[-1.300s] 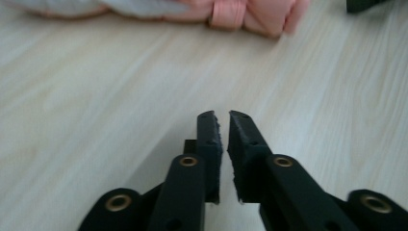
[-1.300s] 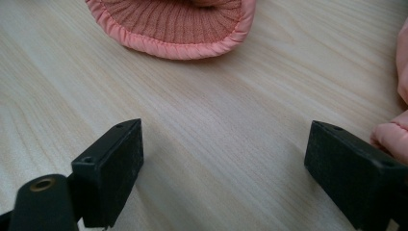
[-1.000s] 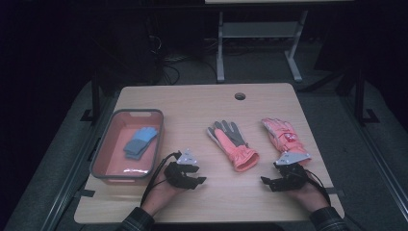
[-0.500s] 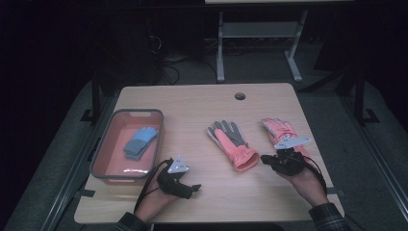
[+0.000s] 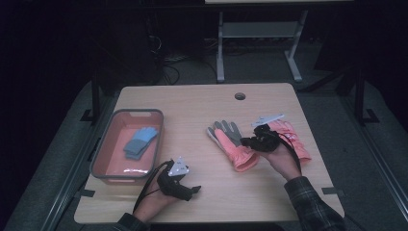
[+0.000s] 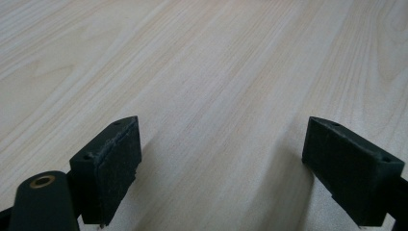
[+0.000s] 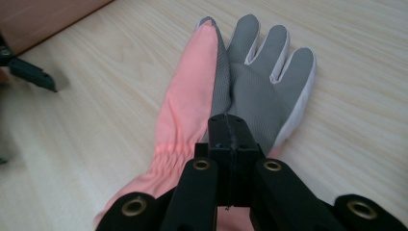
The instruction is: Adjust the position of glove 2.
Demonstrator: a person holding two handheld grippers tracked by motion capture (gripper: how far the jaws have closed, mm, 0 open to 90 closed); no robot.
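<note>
Pink/grey glove (image 5: 232,142), blue glove (image 5: 139,141) in red-grey bin (image 5: 103,150), black tongs (image 7: 230,144).

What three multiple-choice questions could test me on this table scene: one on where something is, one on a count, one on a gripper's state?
1. Where does the blue glove lie?
A. in the grey bin
B. on the bare table
C. in the left gripper

2. How many pink gloves are on the table?
A. one
B. two
C. three

3. How do the right gripper's jaws stand?
A. wide apart
B. shut together
C. clamped on the bin

Answers: 1 A, it rests on the bin's floor; 2 B, the palm-up pink glove lies beside the other pink glove; 3 B, the pads meet over the palm-up glove with nothing between them.
</note>
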